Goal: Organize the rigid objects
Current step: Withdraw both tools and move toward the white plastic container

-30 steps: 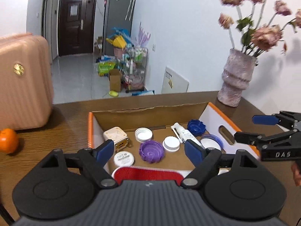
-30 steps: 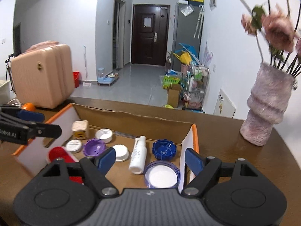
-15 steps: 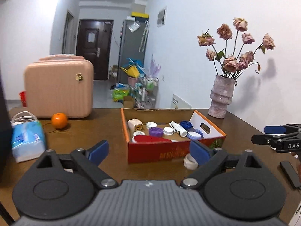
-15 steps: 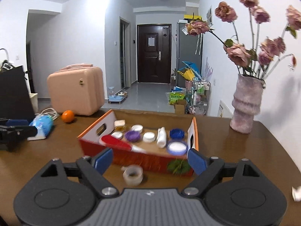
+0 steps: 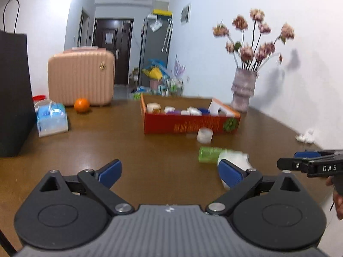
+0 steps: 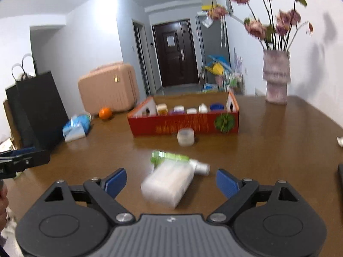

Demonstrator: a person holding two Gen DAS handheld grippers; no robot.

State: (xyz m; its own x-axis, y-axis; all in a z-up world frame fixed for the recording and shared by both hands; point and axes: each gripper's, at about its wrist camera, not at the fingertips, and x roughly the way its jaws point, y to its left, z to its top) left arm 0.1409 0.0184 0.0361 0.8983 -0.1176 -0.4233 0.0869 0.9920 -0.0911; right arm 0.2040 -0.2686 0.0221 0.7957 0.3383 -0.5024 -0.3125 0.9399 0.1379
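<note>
Brown table [image 6: 268, 150], both grippers pulled back from the red cardboard box [image 6: 184, 124], fingers spread and empty.

Your right gripper [image 6: 169, 181] has just been opening its fingers wide; the white plastic box [image 6: 167, 184] lies loose between them at twelve o'clock, untouched, with the green-and-white bottle [image 6: 178, 160] touching its far end. Your left gripper [image 5: 169, 171], also just opened wide, holds nothing; the same box sits by its right finger at about two o'clock. A clear round jar [image 6: 186, 136] stands just in front of the red box, which already holds lids and small bottles. If you close on the white box now, I judge you could knock the bottle rolling, or the two grippers could collide reaching for the same thing.
</note>
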